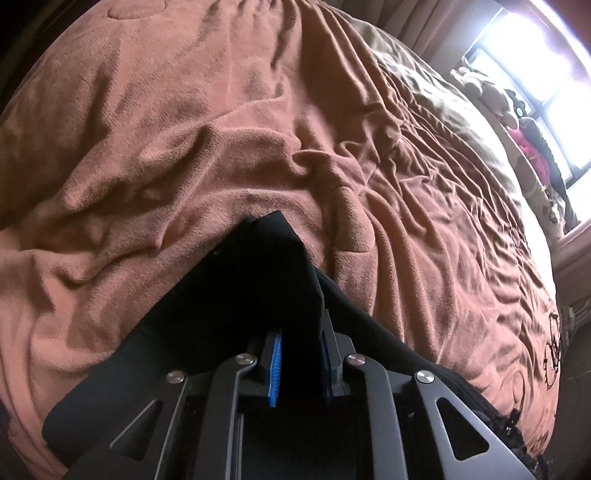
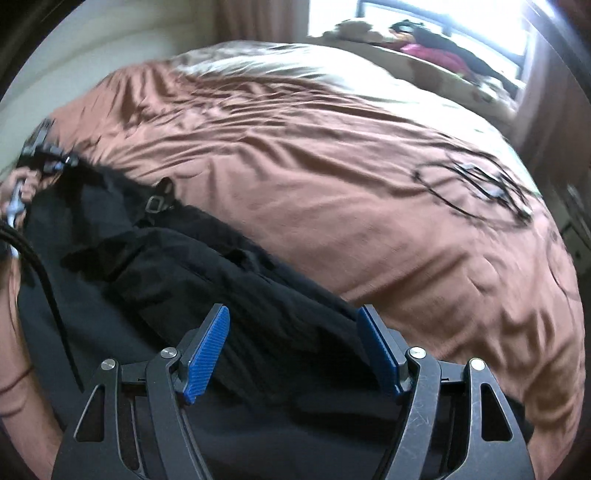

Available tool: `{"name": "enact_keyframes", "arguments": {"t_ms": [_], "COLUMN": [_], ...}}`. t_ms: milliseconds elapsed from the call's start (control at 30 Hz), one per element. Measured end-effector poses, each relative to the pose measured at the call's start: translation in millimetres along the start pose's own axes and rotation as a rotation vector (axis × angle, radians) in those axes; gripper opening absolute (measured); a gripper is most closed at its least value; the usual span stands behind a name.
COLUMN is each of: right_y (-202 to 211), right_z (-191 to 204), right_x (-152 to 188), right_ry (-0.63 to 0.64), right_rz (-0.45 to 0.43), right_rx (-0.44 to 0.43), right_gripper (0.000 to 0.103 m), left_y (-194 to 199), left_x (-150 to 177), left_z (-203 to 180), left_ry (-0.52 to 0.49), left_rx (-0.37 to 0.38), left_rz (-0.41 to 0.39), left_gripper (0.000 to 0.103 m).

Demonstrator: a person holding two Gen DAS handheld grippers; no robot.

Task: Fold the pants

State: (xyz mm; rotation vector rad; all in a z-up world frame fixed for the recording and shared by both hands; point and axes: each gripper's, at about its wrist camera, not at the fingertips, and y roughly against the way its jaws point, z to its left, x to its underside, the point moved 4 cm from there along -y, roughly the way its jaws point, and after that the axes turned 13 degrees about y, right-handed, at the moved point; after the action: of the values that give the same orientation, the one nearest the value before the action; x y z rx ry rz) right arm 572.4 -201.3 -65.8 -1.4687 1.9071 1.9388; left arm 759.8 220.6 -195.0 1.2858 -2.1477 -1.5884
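While black pants (image 2: 207, 280) lie rumpled on bedspread (image 2: 332, 177), left gripper (image 1: 300, 363) jaws clamp fold, right gripper (image 2: 295, 350) jaws apart

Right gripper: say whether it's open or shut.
Open. The right gripper has its blue fingers spread wide above the black pants, gripping nothing.

Rumpled rust-brown bedspread (image 1: 221, 129), bright window (image 2: 424, 22) behind, curtains (image 2: 258, 18)

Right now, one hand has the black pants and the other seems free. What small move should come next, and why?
Probably lower the right gripper onto the pants and close it. Its jaws stand open above the dark cloth with nothing between them, while the left gripper already pinches a fold of the pants over the brown blanket. A second hold would let the fold go on.
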Motion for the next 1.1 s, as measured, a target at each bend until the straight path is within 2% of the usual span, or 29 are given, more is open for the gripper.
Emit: {"name": "enact_keyframes", "arguments": {"t_ms": [233,267,300,333,400,533,767,933,1033,1067,1100], "right_y": [-57,-61,-65,-67,-63,-51,-55,-93,-99,-97,-93], "right_z": [4,4,6,6,4,5,2,10,13,12,10], "right_x": [-21,-21,-23,-24,-27,-35,-44,-37,-37,-37,-37], "right_ry": [0.183,0.201,0.214,0.228,0.251,0.253,0.203,0.152,0.123,0.106,0.071], "right_rz": [0.157,0.177,0.192,0.201,0.195,0.149,0.112,0.186,0.177,0.174,0.163], "right_rx": [-0.011,-0.014,-0.012,0.012,0.055,0.105,0.225,0.246,0.279,0.286,0.289], "right_gripper": [0.069,0.060,0.044,0.036,0.012,0.007,0.007,0.008,0.020,0.033,0.053], "left_y": [-4,-4,-4,-3,0,11,2,-21,-21,-18,-12], "left_x": [-1,-1,-2,-2,-4,-11,-20,-19,-18,-19,-20], "left_z": [0,-1,0,0,-1,-3,-12,-16,-16,-16,-14], "left_ry": [-0.027,-0.032,-0.037,-0.041,-0.048,-0.054,-0.049,-0.064,-0.084,-0.090,-0.096], "left_rx": [-0.008,-0.010,-0.013,-0.015,-0.012,0.016,0.009,-0.042,-0.048,-0.049,-0.049], "left_rz": [0.001,0.002,-0.001,-0.006,-0.016,-0.042,-0.055,-0.020,0.001,0.004,-0.001], "left_gripper": [0.010,0.008,0.006,0.006,0.004,0.003,0.003,0.006,0.016,0.031,0.050]}}
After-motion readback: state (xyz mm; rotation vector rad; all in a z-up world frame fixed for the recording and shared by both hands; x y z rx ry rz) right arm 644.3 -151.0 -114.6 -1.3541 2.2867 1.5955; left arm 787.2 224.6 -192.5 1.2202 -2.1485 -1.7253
